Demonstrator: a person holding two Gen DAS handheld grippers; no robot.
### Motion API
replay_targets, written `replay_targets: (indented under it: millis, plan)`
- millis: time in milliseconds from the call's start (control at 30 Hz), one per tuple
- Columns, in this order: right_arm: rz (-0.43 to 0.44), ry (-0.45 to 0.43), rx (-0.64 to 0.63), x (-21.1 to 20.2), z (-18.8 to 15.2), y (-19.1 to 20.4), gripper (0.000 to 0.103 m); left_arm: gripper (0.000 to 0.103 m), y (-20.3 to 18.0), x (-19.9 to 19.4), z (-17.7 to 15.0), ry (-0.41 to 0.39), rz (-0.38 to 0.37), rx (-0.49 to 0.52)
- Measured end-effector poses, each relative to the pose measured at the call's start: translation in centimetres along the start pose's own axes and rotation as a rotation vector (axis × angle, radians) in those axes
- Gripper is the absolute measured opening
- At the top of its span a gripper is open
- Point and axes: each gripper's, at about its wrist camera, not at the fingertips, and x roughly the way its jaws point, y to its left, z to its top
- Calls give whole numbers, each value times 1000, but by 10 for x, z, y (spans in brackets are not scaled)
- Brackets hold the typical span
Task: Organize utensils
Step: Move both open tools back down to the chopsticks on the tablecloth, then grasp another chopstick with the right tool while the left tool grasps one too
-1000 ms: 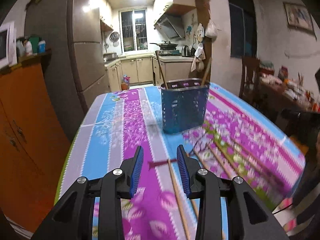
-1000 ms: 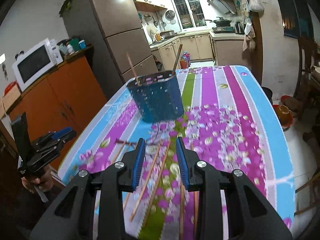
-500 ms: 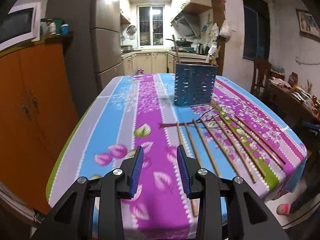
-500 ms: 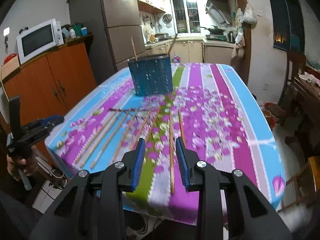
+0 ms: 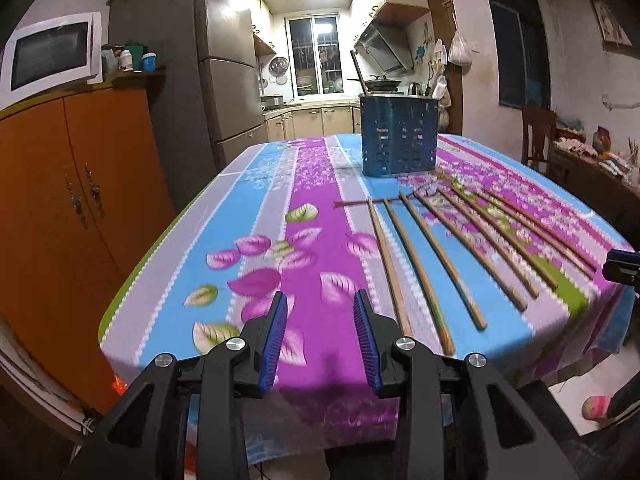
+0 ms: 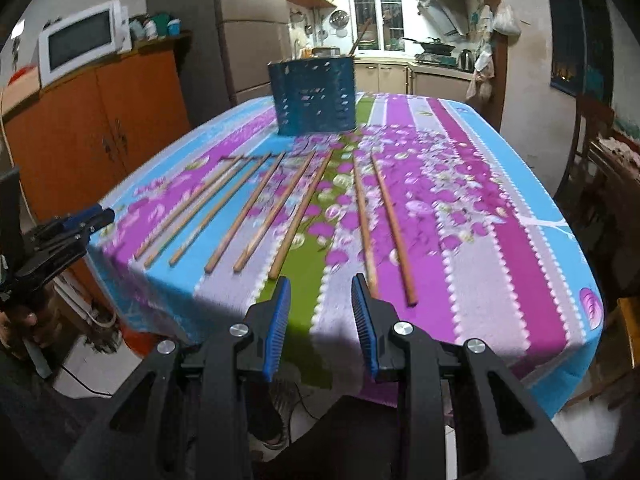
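Both grippers have pulled back to the near desk (image 5: 248, 200) edge, wide and holding nothing. 8 chopsticks (image 6: 296, 208) lie loose on it; the far blue holder (image 6: 314, 96) waits, so most work is left.

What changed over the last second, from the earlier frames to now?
Both grippers, left gripper and right gripper, pulled back from near the holder to the table's near edge, open and empty throughout. Nothing was grasped or released. The chopsticks lie in the same row; the holder is unmoved.
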Motion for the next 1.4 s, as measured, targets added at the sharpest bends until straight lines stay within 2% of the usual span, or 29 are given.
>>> replay_targets:
  millis: [167, 533, 867, 1200, 1400]
  plan:
    - [51, 17, -24, 11, -11, 15, 30, 36, -7, -8, -14, 2, -9, -1]
    - [98, -39, -92, 12, -4, 38, 30, 36, -32, -6, -22, -13, -4, 109]
    - [96, -32, -116, 17, 0, 48, 27, 36, -35, 1, -20, -3, -18, 120]
    - [81, -46, -86, 17, 4, 51, 27, 36, -35, 5, -21, -1, -27, 105]
    - [74, -37, -85, 27, 4, 60, 19, 36, -36, 7, -26, -6, -36, 122]
